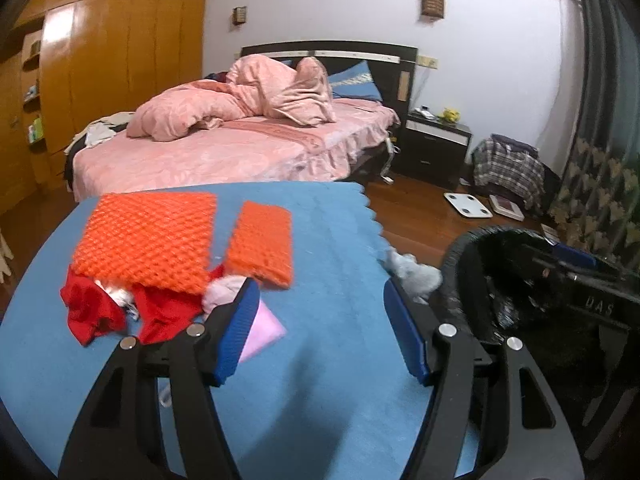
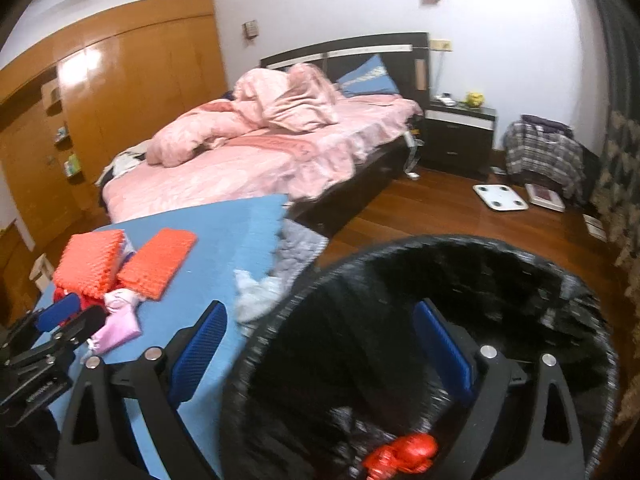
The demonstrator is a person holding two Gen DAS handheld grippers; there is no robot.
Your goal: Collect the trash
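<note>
Both grippers stood wide open and held nothing. The left gripper hung over the blue mat, its fingers spread well apart. The right gripper hung over the mouth of the black-lined trash bin, one finger outside the rim on the mat side, the other inside it. Below it, deep in the bin, lay a crumpled red wrapper.

Trash yet to collect lay ahead and to the left of the left gripper: two orange foam nets, a red scrap half under the larger net, a small pale pink wad just beside the left fingertip, and a flat pink sheet partly hidden behind that finger. A crumpled grey-white tissue sat ahead of the right finger, at the mat's edge near the bin.

All of it looked light and soft, likely to crush rather than resist. The nets would probably spring and slip, so pinching an edge through its full thickness seemed safer. The flat sheet offered little to bite; its raised corner looked best. The wads could be taken across the middle.
</note>
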